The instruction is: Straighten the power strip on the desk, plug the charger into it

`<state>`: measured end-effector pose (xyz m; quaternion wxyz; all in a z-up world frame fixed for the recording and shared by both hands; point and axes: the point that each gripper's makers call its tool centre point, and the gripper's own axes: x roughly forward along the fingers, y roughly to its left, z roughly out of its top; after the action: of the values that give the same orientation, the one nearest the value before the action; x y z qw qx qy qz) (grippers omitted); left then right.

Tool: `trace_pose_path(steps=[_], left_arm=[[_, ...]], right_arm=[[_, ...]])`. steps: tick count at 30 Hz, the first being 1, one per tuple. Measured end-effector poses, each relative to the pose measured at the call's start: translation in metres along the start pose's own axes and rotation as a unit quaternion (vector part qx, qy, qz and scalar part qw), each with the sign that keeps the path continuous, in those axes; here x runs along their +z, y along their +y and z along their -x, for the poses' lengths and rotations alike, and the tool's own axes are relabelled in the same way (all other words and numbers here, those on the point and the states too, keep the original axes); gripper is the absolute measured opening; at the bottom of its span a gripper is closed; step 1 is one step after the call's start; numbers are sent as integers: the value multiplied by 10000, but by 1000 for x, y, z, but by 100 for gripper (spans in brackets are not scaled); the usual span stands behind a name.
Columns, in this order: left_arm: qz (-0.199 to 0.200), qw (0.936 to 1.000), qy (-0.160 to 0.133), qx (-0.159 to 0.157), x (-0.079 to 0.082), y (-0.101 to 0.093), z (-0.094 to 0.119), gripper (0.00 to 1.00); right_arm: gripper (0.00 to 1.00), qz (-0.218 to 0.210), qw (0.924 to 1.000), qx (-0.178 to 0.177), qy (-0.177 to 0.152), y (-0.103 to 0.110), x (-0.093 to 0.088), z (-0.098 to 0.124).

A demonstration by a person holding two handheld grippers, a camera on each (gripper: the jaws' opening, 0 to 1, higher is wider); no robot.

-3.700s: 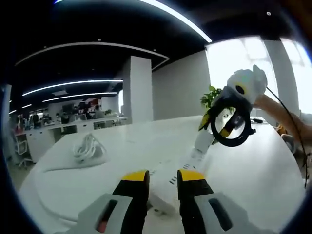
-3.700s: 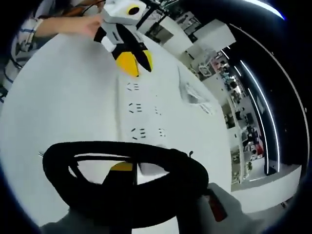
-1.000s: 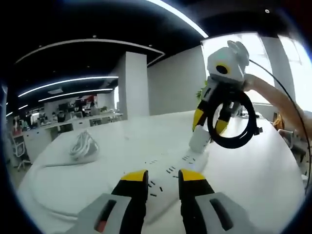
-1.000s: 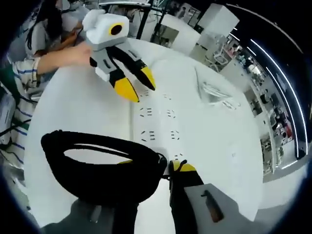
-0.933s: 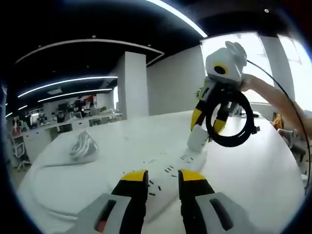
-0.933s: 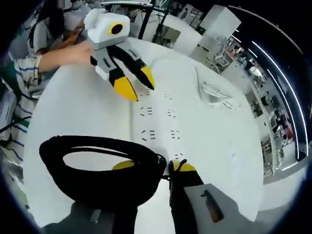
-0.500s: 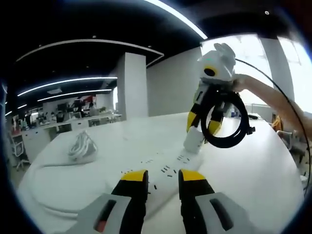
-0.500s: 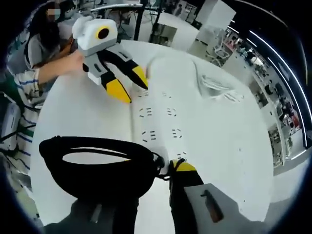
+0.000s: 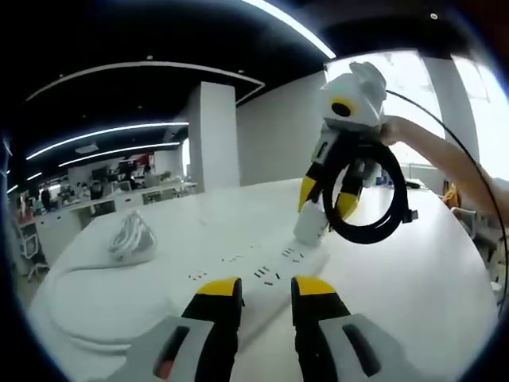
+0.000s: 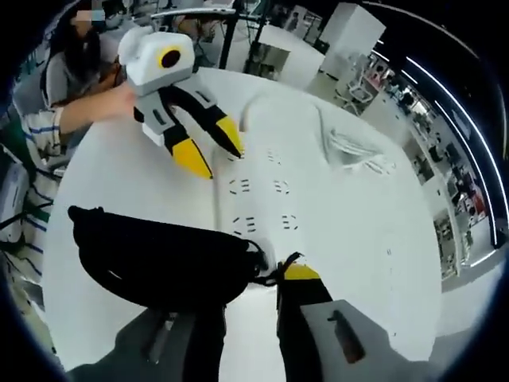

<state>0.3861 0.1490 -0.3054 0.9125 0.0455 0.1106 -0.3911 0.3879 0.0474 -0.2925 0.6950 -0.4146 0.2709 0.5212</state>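
A white power strip lies on the round white table, its sockets facing up. My left gripper hovers open over the strip's near end with nothing between its yellow tips; the right gripper view has it at the strip's far end, jaws spread. My right gripper is shut on the white charger, which hangs just above the strip's other end. The charger's black coiled cable dangles from that grip and hides the left jaw of the right gripper behind the coil.
A bundle of white cable lies on the table beyond the strip. A person in a striped sleeve stands at the table's edge. Office desks stand further off.
The right gripper with the charger has drifted left towards the strip's end. The black coil has sagged flatter in the right gripper view. My left gripper stays open.
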Motion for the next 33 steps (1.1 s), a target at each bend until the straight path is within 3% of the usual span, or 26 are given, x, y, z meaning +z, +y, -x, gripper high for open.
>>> trace_pose_path(steps=[3,5,10,13,16,23,33], left_arm=[[3,10000,-6,-1,0,0,0,25],[17,10000,-15,1,1,0,0,25],[-7,10000,-10,12,1,0,1,25],[-16,10000,-6,32,1,1,3,25],[-7,10000,-49,47,3,1,5,25],[-3,9997,-105,224,7,12,9,25],[3,9988,-70,476,6,26,13,25]], right_arm=[[21,-42,9991,45,-430,0,0,1],[22,-30,9992,26,-397,0,0,1],[22,349,9972,-88,661,-8,1,-2],[22,317,9971,-113,689,-7,-1,-2],[22,233,9987,-198,420,-6,-1,-1],[23,325,9984,-375,286,-4,-1,-1],[25,650,9909,-986,-639,-19,5,0]])
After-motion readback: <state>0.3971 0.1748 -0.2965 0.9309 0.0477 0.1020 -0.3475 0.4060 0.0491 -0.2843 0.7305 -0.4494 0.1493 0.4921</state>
